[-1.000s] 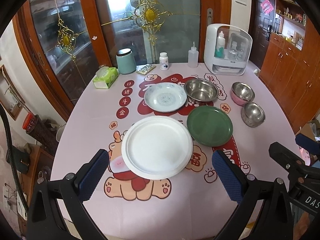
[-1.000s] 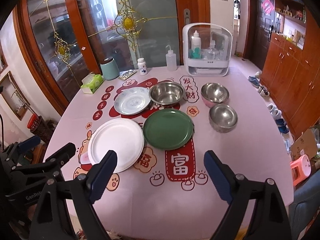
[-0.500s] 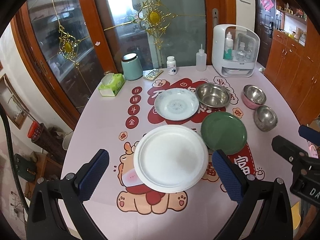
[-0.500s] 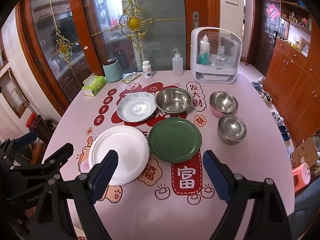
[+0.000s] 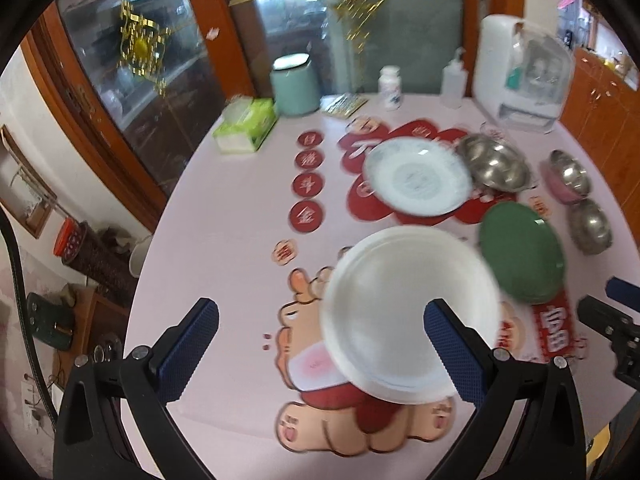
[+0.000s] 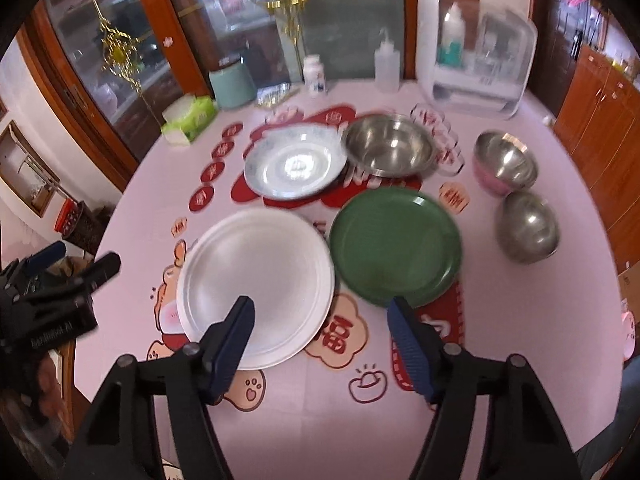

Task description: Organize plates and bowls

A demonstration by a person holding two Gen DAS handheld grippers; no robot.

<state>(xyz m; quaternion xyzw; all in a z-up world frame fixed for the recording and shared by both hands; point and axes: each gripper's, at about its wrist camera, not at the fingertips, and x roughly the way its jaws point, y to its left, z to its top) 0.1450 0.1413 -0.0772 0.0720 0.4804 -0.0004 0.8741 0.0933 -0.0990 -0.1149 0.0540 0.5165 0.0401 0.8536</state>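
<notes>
Pink-clothed surface point(image 6: 500, 320) carries three plates point(image 6: 256, 284) and three steel bowls point(image 6: 390, 146) all separate, nothing stacked, both left tongs point(image 5: 320, 334) and right tongs point(image 6: 320, 326) released, empty.

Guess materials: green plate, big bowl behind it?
Green plate: likely plastic or melamine, given its flat opaque colour and dull sheen; could be enamel. Big bowl: stainless steel by its silver, mirror-like glints.

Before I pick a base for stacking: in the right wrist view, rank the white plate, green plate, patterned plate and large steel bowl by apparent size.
1. white plate, though nearest the camera
2. green plate, close to it, so unsure
3. patterned plate
4. large steel bowl, farthest back
</notes>
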